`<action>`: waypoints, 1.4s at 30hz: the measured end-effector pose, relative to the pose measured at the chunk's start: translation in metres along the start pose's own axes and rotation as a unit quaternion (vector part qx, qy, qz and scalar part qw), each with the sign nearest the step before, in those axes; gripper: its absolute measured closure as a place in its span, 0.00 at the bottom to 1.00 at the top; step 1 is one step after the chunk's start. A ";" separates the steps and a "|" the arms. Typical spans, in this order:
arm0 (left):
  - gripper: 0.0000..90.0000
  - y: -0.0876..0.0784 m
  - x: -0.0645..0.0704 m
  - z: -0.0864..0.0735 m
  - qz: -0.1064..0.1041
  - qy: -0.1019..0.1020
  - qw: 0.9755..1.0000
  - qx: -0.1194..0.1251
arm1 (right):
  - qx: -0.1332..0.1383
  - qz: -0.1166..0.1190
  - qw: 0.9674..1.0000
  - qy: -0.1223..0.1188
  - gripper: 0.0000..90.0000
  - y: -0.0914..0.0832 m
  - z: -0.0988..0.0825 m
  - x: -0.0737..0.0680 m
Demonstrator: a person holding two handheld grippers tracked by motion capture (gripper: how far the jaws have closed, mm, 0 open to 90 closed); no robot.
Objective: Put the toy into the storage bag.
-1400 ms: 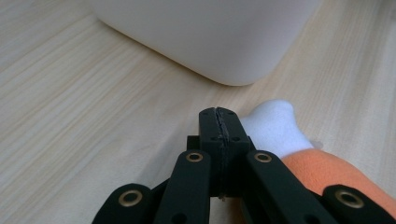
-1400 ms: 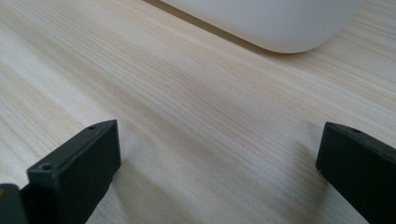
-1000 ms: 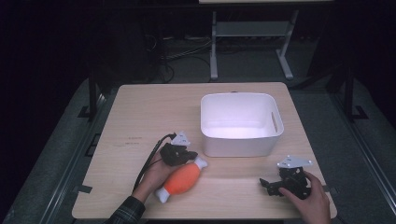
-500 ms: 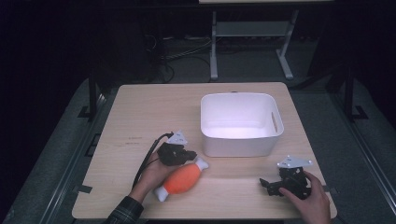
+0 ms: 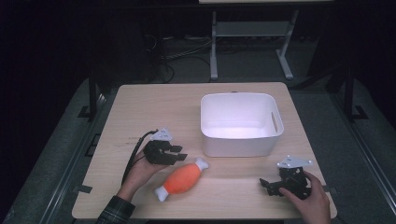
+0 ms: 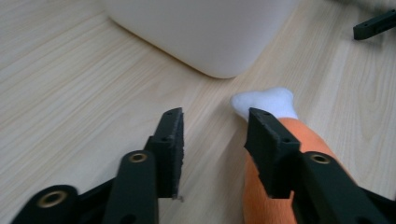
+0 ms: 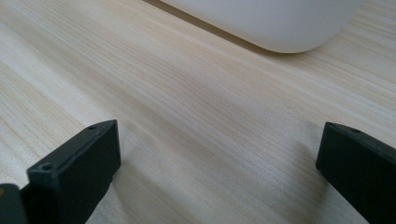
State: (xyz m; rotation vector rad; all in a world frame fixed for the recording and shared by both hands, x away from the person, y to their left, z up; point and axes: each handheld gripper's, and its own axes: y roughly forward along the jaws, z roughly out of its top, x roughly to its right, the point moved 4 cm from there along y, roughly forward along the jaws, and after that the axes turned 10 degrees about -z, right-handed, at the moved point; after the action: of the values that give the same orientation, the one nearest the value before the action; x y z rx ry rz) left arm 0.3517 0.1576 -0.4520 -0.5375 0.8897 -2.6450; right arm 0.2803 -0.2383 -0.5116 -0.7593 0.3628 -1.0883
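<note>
Wooden bench [image 5: 140,107], white bin [image 5: 241,123] toward the far right. Orange plush toy [image 5: 183,178] lying near the front edge, just beside the left tongs [image 5: 179,154]; jaws just opened, gaping, nothing between. Right tongs [image 5: 267,185] wide open over bare wood. Risk: closing off-centre, pinching only the white tip, dropping it short of the bin.

A: In the right gripper view, what sits beyond the right gripper [image 7: 219,172]?

B: A white bin [image 7: 275,21], its rounded lower corner resting on the pale wooden table [image 7: 187,102].

A: And the jaws relative to that bin?

B: Both black jaws stand on the near side of it, well apart from its wall and spread wide, with bare wood between them. Nothing is clamped.
</note>
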 end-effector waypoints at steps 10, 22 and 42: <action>0.35 -0.018 0.002 -0.014 -0.005 -0.026 1.000 0.004 | 0.000 0.000 1.000 0.000 0.00 0.000 0.000 0.000; 0.16 -0.024 0.021 -0.025 -0.033 -0.037 0.999 0.017 | 0.000 0.000 1.000 0.000 0.00 0.000 0.000 0.000; 0.15 0.006 0.033 -0.028 -0.058 -0.024 0.998 -0.005 | 0.000 0.000 1.000 0.000 0.00 0.000 0.000 0.000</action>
State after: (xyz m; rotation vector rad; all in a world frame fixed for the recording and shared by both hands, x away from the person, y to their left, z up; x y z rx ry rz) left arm 0.3118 0.1546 -0.4678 -0.6718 0.8823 -2.7196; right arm 0.2803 -0.2383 -0.5116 -0.7590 0.3621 -1.0881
